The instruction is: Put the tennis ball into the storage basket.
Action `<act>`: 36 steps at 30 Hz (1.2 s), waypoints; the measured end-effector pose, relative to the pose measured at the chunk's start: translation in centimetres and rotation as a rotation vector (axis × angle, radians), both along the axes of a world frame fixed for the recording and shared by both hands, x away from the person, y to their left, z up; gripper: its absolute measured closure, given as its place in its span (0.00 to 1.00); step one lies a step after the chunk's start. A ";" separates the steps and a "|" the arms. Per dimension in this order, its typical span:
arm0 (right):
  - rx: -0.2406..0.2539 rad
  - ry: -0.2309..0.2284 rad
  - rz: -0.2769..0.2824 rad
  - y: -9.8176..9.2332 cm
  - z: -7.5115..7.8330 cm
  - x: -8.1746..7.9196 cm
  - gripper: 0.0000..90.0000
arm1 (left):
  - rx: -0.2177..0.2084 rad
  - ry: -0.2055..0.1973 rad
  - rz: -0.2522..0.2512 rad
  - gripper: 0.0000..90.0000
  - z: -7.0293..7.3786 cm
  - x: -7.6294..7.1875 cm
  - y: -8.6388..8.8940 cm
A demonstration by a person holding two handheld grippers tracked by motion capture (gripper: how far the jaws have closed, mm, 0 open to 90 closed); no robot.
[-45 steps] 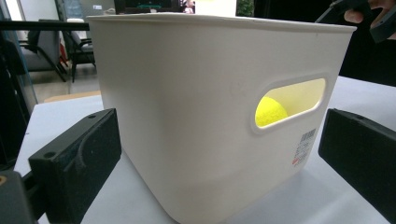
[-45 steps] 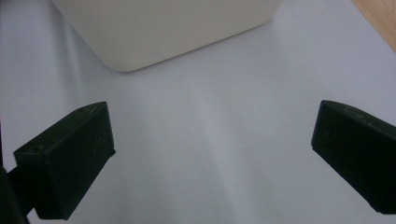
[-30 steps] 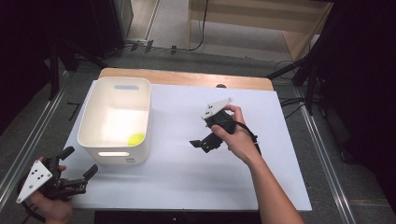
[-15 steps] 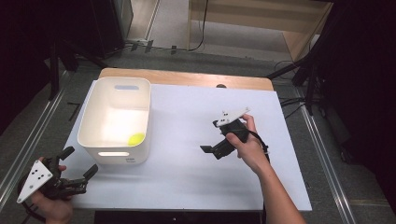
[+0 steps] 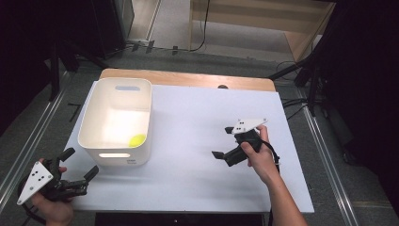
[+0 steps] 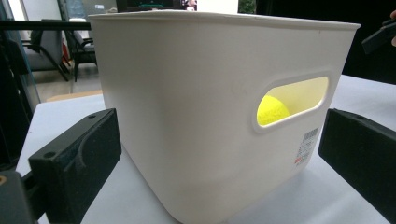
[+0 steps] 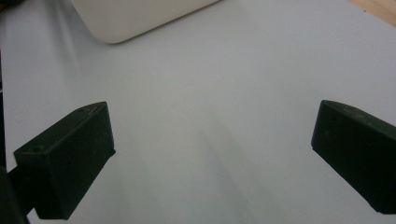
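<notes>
So, ball's in the bin, hands backing off?
Yellow ball point(image 5: 138, 140) sits at the white bin's point(image 5: 92, 121) 5 o'clock corner; both grippers, left point(image 5: 79, 165) and right point(image 5: 221, 157), are wide open and empty, probably just parking next.

A white bin point(image 5: 117, 117) blocks the counter's point(image 5: 197, 141) left side, just ahead of the left tongs point(image 5: 80, 165), whose jaws stand apart. Bare counter lies between bin and right tongs point(image 5: 220, 157), also spread wide.
</notes>
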State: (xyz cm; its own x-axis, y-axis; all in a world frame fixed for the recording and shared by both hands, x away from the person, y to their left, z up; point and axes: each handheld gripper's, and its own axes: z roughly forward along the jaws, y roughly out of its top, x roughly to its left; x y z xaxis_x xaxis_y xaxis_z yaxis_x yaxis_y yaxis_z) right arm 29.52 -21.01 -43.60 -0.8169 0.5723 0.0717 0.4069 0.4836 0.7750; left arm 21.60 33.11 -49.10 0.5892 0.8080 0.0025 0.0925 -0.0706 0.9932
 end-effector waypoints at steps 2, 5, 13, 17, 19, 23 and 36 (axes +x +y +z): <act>0.009 0.005 -0.010 -0.4 -0.3 -0.3 0.00 | 0.002 -0.001 -0.002 0.00 0.0 0.0 0.0; 0.022 0.002 -0.022 -1.1 -0.7 -0.7 0.00 | 0.003 -0.001 -0.002 0.00 0.0 0.0 0.0; 0.049 -0.002 -0.065 -2.8 -1.6 -1.7 0.00 | 0.004 0.000 -0.001 0.00 0.0 0.0 -0.1; 0.062 -0.007 -0.085 -3.6 -1.9 -2.2 0.00 | 0.006 0.000 -0.001 0.00 0.0 0.1 -0.1; 0.066 -0.008 -0.093 -4.1 -2.0 -2.4 0.00 | 0.006 0.000 -0.001 0.00 0.0 0.1 -0.1; 0.079 -0.011 -0.112 -5.0 -2.3 -3.0 0.00 | 0.008 0.001 0.001 0.00 -0.1 0.1 -0.1; 0.110 -0.019 -0.157 -7.3 -3.5 -4.7 0.00 | 0.004 0.003 0.005 0.00 -0.1 0.1 -0.1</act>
State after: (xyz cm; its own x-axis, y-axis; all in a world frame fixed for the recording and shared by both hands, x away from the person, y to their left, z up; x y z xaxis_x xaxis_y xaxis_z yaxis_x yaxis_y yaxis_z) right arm 24.84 -28.35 -47.09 -0.7200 0.6823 0.1268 0.4557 0.3270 0.8279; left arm 21.68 33.01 -49.19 0.5854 0.8107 0.0042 0.0956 -0.0742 0.9926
